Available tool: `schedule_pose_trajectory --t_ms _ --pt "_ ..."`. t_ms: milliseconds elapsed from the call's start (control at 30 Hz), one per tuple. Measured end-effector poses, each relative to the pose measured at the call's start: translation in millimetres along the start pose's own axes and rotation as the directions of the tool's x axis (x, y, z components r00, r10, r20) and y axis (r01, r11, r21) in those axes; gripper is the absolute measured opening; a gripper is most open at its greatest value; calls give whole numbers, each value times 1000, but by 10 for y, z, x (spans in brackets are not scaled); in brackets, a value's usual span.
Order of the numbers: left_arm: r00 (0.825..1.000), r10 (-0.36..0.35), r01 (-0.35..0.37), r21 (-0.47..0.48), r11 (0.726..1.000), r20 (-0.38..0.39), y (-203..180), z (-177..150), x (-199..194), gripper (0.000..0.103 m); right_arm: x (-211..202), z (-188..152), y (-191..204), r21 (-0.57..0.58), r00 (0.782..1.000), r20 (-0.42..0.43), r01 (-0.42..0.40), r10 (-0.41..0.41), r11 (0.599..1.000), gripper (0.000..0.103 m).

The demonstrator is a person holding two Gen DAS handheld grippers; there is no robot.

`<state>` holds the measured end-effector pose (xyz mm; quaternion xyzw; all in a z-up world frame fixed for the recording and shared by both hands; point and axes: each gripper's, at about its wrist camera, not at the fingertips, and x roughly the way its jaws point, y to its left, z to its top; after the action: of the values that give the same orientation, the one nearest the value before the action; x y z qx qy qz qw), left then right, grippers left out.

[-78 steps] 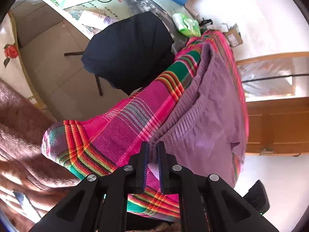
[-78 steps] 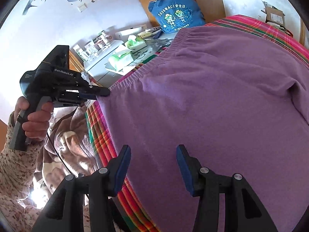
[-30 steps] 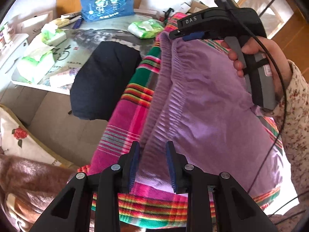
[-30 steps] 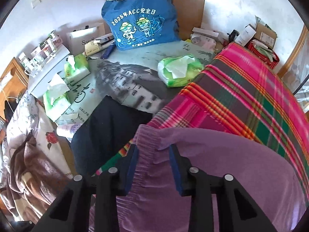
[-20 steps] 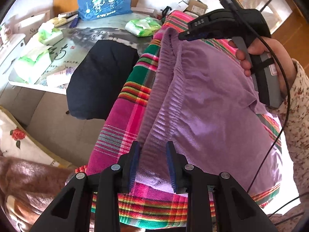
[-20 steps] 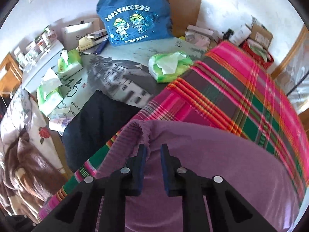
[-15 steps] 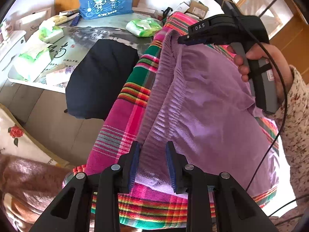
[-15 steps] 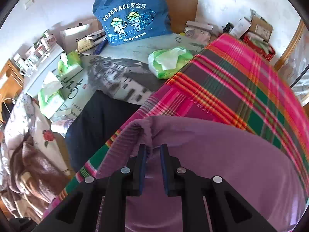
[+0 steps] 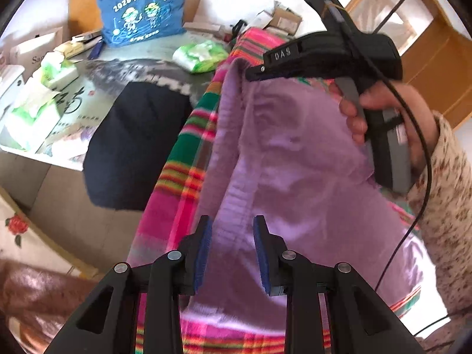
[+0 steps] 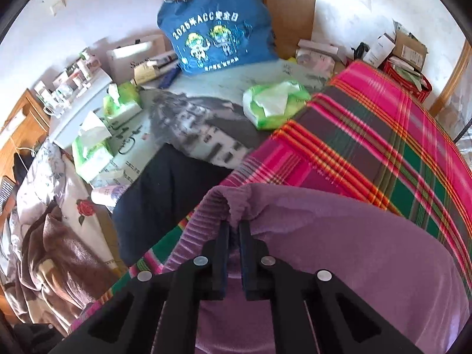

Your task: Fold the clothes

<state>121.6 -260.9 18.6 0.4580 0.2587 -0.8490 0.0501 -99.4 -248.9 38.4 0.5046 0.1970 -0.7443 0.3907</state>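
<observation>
We hold the right gripper (image 10: 233, 233) with its fingers clenched on the ribbed waistband corner of the purple garment (image 10: 339, 244), pinching a fold of fabric between the pads. In the left wrist view, our right hand (image 9: 392, 118) wraps the grip of the right gripper (image 9: 259, 73), which is raised at the far end of the purple garment (image 9: 295, 162) with its nose pointing left. The left gripper (image 9: 231, 236) sits at the near end of the waistband with its fingers released; the blue pads (image 9: 203, 250) stand apart on either side of the ribbed edge, and we cannot tell whether they touch the cloth. The garment lies on the plaid blanket (image 10: 368, 147). Beside it, a dark garment (image 9: 132, 144) drapes over the counter (image 10: 236, 88) edge.
</observation>
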Motion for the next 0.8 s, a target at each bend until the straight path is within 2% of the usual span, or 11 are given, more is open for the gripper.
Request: schedule_pose_trajectory --t_ms 67,200,300,567,700,800 --pt "1000 -15 15 28 999 3 -42 67 43 31 -66 13 -6 13 1000 15 -24 23 1000 6" --pt "998 -62 62 1 998 7 -27 198 124 31 -185 27 -2 19 998 39 -48 47 999 5" --pt "998 -63 63 -11 998 13 -36 279 169 31 -274 19 -22 23 997 55 -63 61 998 5" --pt "995 -83 84 0 997 -54 -74 374 344 31 -435 -10 -108 38 994 81 -75 71 996 5" --pt "988 -133 130 -47 990 -79 19 374 353 31 -459 -33 -132 46 993 86 -85 80 995 5" --pt "991 -117 114 -43 992 -72 64 376 331 31 -479 -48 -137 47 993 89 -83 79 995 5"
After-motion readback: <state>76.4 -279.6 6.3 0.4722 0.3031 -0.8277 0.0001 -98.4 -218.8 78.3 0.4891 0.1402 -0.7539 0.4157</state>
